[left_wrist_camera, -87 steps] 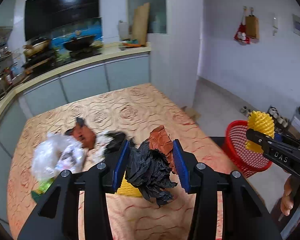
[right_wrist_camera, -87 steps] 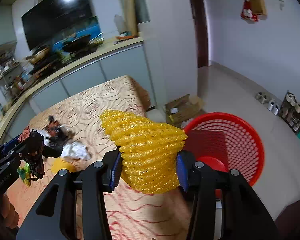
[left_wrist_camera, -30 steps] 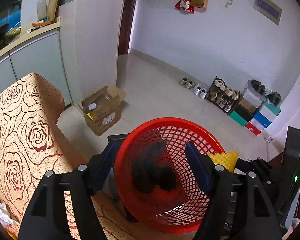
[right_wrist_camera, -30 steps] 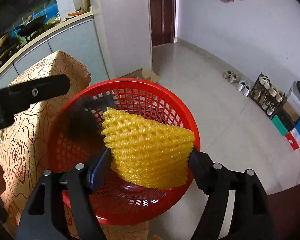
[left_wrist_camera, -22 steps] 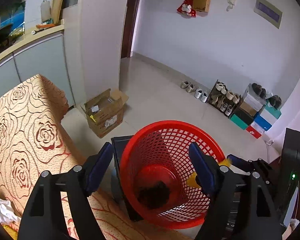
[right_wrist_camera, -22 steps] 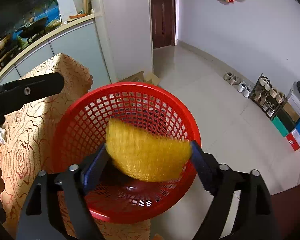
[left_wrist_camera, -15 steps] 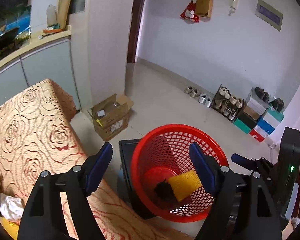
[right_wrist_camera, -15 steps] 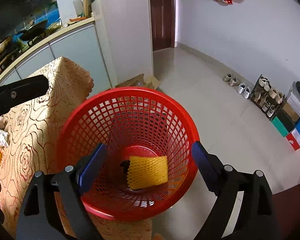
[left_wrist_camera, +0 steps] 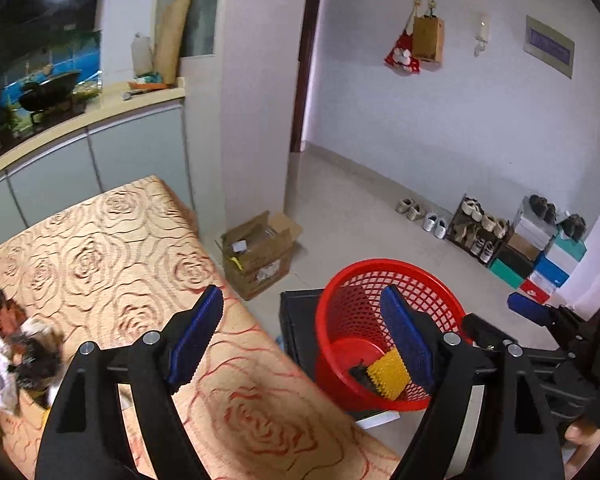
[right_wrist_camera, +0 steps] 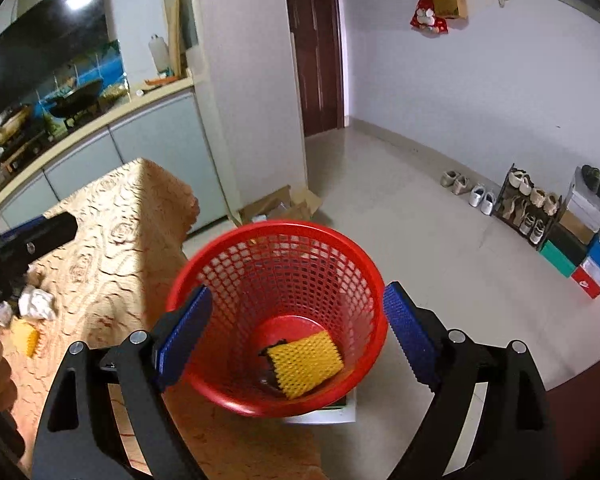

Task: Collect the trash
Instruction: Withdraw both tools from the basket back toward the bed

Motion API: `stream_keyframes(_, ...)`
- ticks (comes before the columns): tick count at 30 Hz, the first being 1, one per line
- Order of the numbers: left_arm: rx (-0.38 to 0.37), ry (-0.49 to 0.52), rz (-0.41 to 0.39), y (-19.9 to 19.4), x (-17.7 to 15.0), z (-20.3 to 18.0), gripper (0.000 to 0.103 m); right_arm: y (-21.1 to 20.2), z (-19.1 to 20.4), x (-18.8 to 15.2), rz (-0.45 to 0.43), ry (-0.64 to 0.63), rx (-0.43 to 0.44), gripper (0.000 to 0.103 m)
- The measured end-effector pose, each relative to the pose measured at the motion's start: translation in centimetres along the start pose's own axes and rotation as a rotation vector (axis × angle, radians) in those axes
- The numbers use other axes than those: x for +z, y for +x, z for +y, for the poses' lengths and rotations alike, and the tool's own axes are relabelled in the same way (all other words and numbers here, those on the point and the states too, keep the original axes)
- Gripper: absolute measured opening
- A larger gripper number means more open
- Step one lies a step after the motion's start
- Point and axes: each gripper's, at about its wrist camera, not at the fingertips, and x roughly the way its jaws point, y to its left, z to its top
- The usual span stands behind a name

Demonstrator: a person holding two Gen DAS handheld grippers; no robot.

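Beside the table, red basket holds yellow foam net and black scrap.

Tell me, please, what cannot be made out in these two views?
- Black scrap in the red basket: right wrist view, mostly under the yellow foam net.
- Trash pile on the table: left wrist view, blurred, cut by the edge.
- Cardboard box contents: too small.

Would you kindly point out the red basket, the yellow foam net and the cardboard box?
red basket (right_wrist_camera: 276, 227): right wrist view, far rim.
yellow foam net (right_wrist_camera: 305, 362): right wrist view, middle of its top face.
cardboard box (left_wrist_camera: 260, 264): left wrist view, front wall.
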Motion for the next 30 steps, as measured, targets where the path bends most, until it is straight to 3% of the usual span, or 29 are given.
stream_keyframes(16,0.182,-0.118,-0.043,-7.7,-3.7,7.5,0.080,-3.9,8.3,-0.7,-0.039,-0.083,0.171,0.084)
stream_keyframes(30,0.425,-0.246,-0.012,-14.1,-10.1,17.5,0.080,-4.1,16.1,-2.2,0.004,-0.188,0.292,0.084)
